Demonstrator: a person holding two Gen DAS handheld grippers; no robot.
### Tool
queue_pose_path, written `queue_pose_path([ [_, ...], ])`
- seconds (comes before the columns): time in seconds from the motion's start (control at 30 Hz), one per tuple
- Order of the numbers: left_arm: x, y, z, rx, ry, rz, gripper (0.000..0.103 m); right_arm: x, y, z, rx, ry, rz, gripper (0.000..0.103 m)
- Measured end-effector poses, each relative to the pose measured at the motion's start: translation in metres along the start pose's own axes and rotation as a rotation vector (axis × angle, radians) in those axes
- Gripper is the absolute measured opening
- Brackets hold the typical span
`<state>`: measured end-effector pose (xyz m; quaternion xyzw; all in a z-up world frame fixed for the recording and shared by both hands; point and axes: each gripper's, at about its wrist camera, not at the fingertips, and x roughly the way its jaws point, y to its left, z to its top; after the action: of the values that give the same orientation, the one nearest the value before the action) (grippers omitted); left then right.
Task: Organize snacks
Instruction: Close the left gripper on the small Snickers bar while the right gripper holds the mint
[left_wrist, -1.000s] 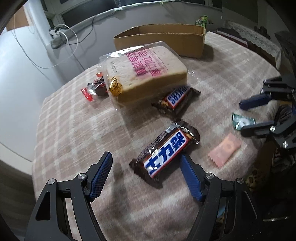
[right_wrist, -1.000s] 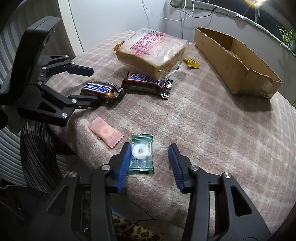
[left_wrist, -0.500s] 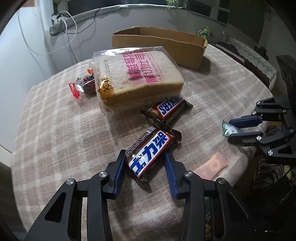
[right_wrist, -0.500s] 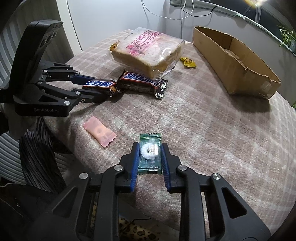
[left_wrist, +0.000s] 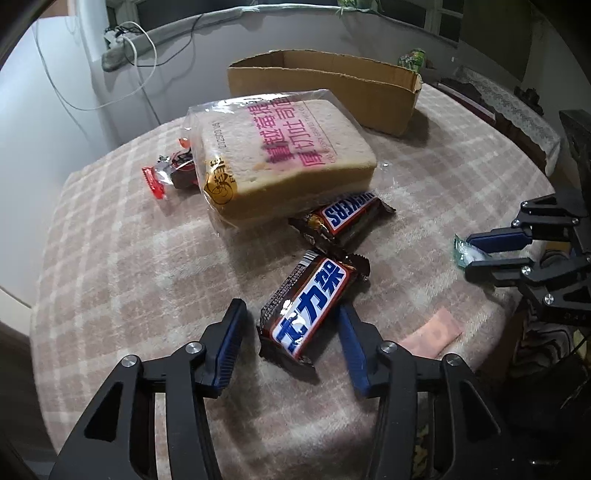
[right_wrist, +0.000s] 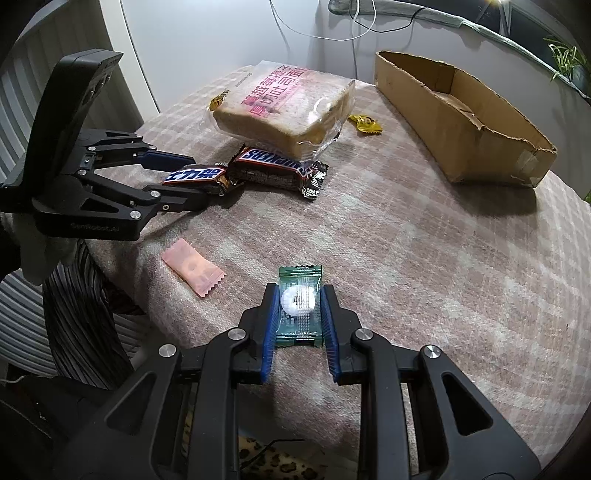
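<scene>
A brown Snickers bar (left_wrist: 310, 306) with blue Chinese lettering lies on the checked tablecloth between the fingers of my left gripper (left_wrist: 291, 308). Its jaws are opening: a gap shows on the left side and the pads do not press. The right wrist view shows that same bar (right_wrist: 195, 175) inside my left gripper (right_wrist: 195, 181). My right gripper (right_wrist: 300, 293) is shut on a green wrapped mint candy (right_wrist: 300, 306) near the table's front edge. In the left wrist view the right gripper (left_wrist: 476, 251) appears at the right, and the green candy (left_wrist: 463, 253) shows at its tips.
A second Snickers bar (left_wrist: 347, 214) lies partly under a bagged bread loaf (left_wrist: 280, 162). An open cardboard box (right_wrist: 461, 122) stands at the back. A pink sachet (right_wrist: 194, 267), a red candy (left_wrist: 166, 175) and a yellow candy (right_wrist: 364, 123) lie loose. The table edge is close in front.
My left jaws narrowed around the Snickers bar, then parted a little. My right jaws closed from open onto the green candy and stay there.
</scene>
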<state>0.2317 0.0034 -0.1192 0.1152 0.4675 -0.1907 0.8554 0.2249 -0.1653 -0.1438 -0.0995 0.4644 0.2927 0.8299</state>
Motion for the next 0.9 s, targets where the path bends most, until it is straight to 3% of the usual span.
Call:
queue_pose_path([
  [0.1, 0.001, -0.001, 0.001, -0.002, -0.005, -0.025, 0.036, -0.001, -0.004, 0.001, 0.011, -0.005, -0.004, 0.023],
  [0.23, -0.001, -0.002, -0.001, -0.032, -0.016, -0.026, 0.032, -0.004, -0.012, 0.002, 0.039, -0.011, -0.002, 0.023],
  [0.67, -0.023, 0.010, -0.011, -0.198, -0.074, -0.076, 0.030, -0.022, -0.044, 0.015, 0.098, -0.056, -0.001, 0.023],
  [0.9, -0.052, 0.007, 0.000, -0.210, -0.139, -0.097, 0.030, -0.046, -0.065, 0.028, 0.118, -0.116, -0.025, 0.023],
])
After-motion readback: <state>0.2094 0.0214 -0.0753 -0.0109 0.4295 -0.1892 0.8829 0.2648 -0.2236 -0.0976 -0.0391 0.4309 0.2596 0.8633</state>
